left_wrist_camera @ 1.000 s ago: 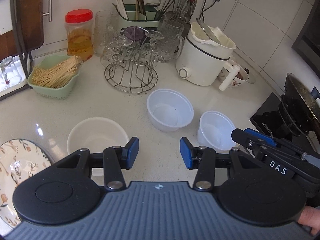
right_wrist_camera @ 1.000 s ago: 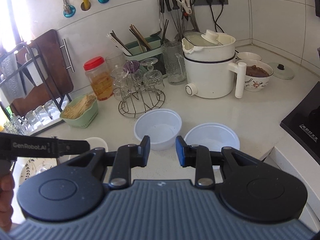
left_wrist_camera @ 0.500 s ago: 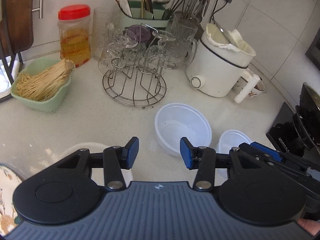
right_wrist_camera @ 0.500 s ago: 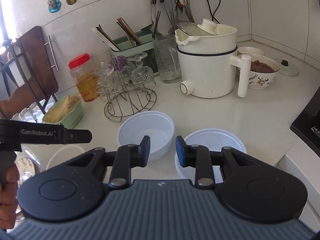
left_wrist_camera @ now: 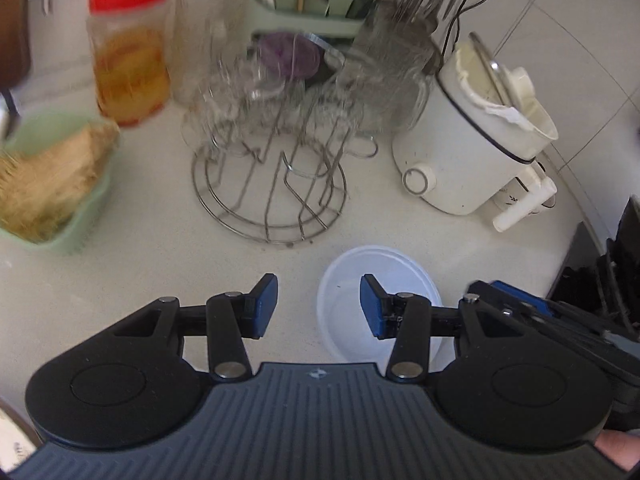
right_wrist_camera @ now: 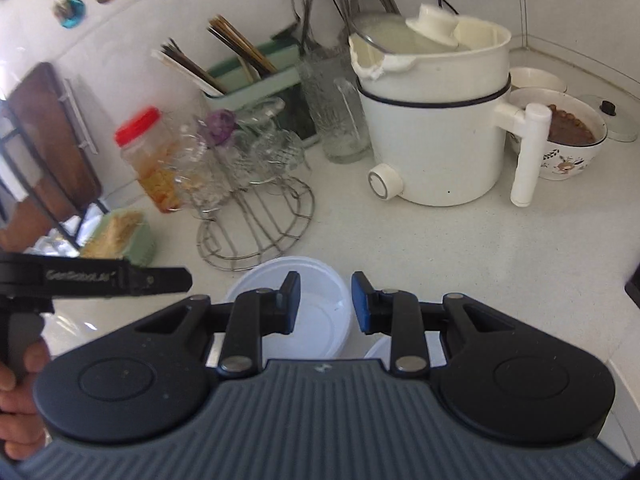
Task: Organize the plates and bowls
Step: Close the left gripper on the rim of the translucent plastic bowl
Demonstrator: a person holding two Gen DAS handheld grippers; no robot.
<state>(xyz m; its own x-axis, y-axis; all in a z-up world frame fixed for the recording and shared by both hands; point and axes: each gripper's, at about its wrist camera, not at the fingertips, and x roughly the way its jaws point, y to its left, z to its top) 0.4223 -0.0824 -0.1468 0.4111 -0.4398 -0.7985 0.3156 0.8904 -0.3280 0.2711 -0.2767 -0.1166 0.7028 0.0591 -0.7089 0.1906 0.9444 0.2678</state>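
Observation:
A white plastic bowl (left_wrist_camera: pixel 352 284) stands on the white counter, in front of the wire glass rack. My left gripper (left_wrist_camera: pixel 319 305) is open above the bowl's left rim, with the right pad over the bowl. In the right wrist view the same bowl (right_wrist_camera: pixel 316 316) lies under my right gripper (right_wrist_camera: pixel 326 302), which is open with its left pad over the bowl. A second white bowl (right_wrist_camera: pixel 378 354) shows as a sliver just right of it, mostly hidden by the gripper. The right gripper's blue-tipped body (left_wrist_camera: pixel 516 304) shows at the right of the left wrist view.
A wire rack with glasses (left_wrist_camera: pixel 272 184), a white electric pot (left_wrist_camera: pixel 468 148), a red-lidded jar (left_wrist_camera: pixel 128 52), a green basket (left_wrist_camera: pixel 52 184) and a utensil holder (right_wrist_camera: pixel 248 76) stand behind. A filled patterned bowl (right_wrist_camera: pixel 568 136) sits at the back right. A black stove (left_wrist_camera: pixel 600 264) is on the right.
Both grippers have moved forward and down toward the larger white bowl. The plate and the left white bowl have dropped out of the left wrist view. Both jaws stay open.

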